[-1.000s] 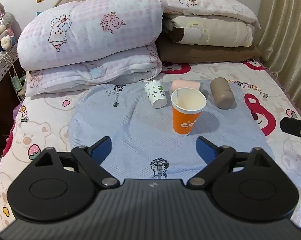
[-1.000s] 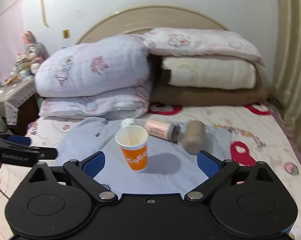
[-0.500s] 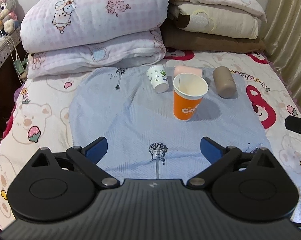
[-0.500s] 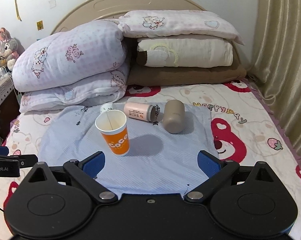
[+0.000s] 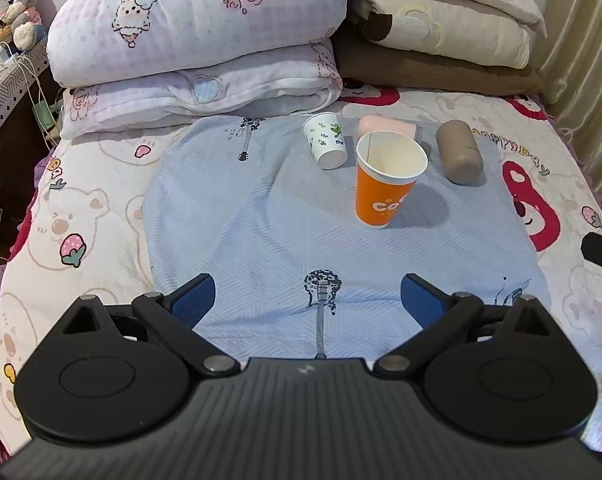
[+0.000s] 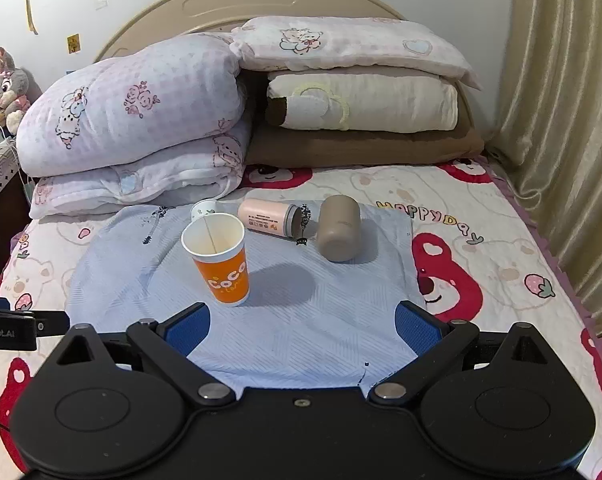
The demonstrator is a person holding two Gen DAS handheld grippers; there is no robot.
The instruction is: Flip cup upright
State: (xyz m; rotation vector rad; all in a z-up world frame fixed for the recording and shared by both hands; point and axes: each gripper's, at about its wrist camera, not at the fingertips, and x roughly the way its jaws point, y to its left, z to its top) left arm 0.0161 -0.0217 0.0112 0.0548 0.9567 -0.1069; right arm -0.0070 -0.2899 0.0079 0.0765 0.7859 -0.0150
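Note:
An orange paper cup (image 5: 385,184) stands upright on the blue cloth (image 5: 261,216); it also shows in the right wrist view (image 6: 221,264). Behind it lie a white leaf-print paper cup (image 5: 326,146) on its side, a pink bottle (image 6: 267,222) on its side, and a brown cup (image 6: 338,233) on its side. My left gripper (image 5: 307,300) is open and empty, well short of the cups. My right gripper (image 6: 303,326) is open and empty, just in front of the orange cup.
Stacked pillows and folded quilts (image 6: 141,120) fill the head of the bed. A curtain (image 6: 561,120) hangs on the right. A bedside table with plush toys (image 5: 9,20) stands on the left. The left gripper's tip (image 6: 9,330) shows at the right view's left edge.
Both grippers have drawn back and tilted a little; the right view has swung to the left so the cups sit more central. The cups have not moved.

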